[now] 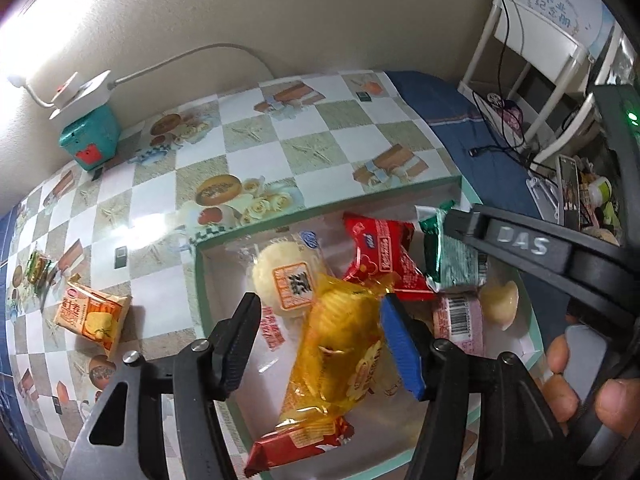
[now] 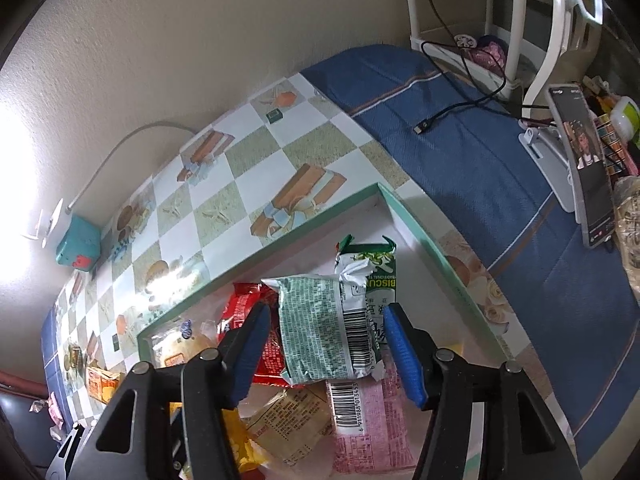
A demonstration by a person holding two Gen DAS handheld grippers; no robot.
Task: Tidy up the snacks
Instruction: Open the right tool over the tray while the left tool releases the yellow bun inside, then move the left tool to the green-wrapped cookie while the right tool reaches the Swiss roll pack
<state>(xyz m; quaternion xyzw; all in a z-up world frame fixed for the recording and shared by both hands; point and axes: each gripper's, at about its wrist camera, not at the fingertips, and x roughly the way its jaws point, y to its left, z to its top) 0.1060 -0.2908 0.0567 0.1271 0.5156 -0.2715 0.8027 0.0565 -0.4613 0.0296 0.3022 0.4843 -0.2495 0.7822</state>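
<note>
While both hover over the green-rimmed box [image 1: 400, 194], the left hand-held gripper [image 1: 320, 344] stands apart around a yellow snack packet [image 1: 340, 344]; the right hand-held gripper [image 2: 324, 344] stands apart around a green biscuit packet [image 2: 320, 328].

Black right tongs [image 2: 324, 354] with blue pads stand parted around a green-and-white foil biscuit packet [image 2: 332, 328], pads not pressing it. The packet lies atop a red wrapper [image 2: 248, 304] and a pink barcoded packet [image 2: 360, 416] inside a shallow green-rimmed white box [image 2: 432, 248] on the checkered worktop [image 2: 240, 184].
</note>
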